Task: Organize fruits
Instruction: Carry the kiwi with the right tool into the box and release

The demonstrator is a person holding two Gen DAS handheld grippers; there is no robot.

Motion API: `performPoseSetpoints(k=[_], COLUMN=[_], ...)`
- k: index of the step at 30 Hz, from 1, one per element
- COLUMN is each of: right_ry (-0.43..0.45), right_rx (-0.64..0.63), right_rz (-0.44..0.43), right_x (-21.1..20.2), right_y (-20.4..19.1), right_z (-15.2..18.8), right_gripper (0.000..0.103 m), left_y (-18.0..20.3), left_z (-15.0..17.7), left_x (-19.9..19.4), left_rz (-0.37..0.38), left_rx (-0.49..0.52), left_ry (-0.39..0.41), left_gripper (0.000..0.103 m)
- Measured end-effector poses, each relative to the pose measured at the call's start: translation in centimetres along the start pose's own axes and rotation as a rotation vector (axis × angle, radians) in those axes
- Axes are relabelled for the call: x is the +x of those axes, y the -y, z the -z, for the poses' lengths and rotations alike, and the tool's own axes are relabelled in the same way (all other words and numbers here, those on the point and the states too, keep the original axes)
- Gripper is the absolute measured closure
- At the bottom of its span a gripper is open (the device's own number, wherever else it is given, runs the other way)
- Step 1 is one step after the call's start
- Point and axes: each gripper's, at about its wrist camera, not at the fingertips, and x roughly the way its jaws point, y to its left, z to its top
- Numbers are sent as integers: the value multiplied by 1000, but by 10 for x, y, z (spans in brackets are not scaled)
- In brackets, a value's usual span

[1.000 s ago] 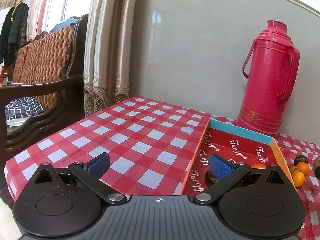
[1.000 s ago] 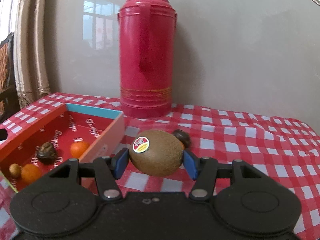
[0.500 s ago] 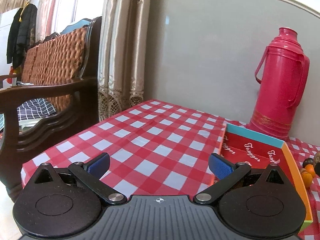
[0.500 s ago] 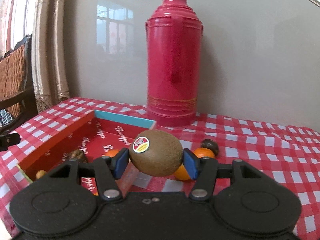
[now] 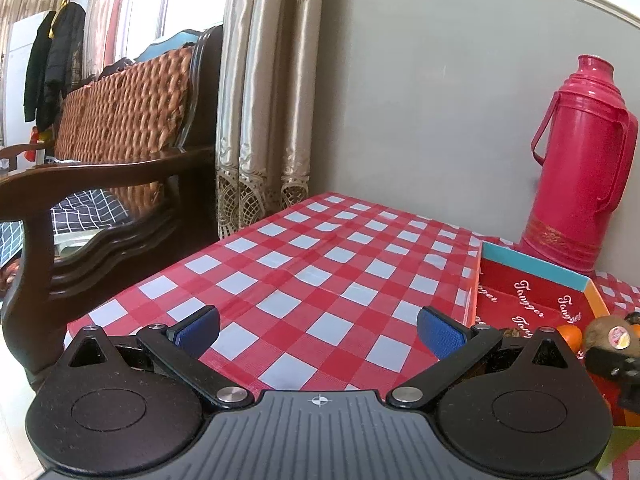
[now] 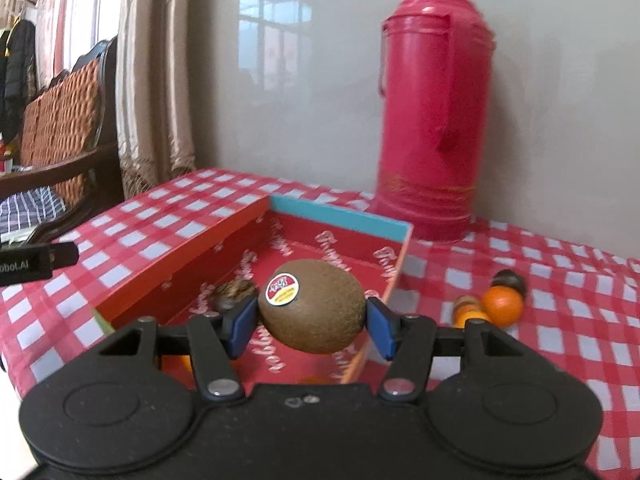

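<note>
Orange (image 6: pixel 176 362) mostly behind tongs

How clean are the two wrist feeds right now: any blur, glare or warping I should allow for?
Left wrist: sharp, fisheye bends the wall trim, bright window blows out. Right wrist: soft with blur, thermos smeared, window reflected on the glossy wall; the kiwi in the right gripper reads clearly.

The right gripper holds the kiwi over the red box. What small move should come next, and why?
Probably lower the kiwi a little into the red box, then open the jaws. The right gripper holds it above the box floor, beside a dark fruit.
</note>
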Motion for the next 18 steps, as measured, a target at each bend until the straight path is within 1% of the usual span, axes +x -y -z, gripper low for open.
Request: performPoseSetpoints(k=[2, 3, 4, 9, 11, 12, 15, 18], right_ry=[14, 30, 52, 89, 91, 93, 105, 118], right_rx=[-18, -27, -34, -6, 25, 42, 92, 148], right_rz=[-1, 9, 14, 35, 57, 66, 101, 127], right_x=[-1, -4, -8, -15, -16, -17, -21, -26], right_y=[-5, -6, -7, 4, 12, 17, 31, 49], right_z=[0, 0, -1, -3, -2, -2, 0, 3], right_gripper=[47, 39, 33, 33, 29, 25, 22, 16], left_y=[-1, -1, -2, 1, 5, 7, 15, 24], left_z=[1, 1, 0, 0, 0, 0, 0, 0], left_x=[0, 0, 0, -1, -2, -3, -6, -9], left_rz=[-1, -1, -1, 8, 17, 23, 52, 93], left_rx=[1, -1, -3, -6, -6, -4, 0, 2], left_ry=[-4, -4, 0, 0, 0, 2, 7, 1], left_gripper=[0, 0, 0, 0, 0, 0, 0, 0])
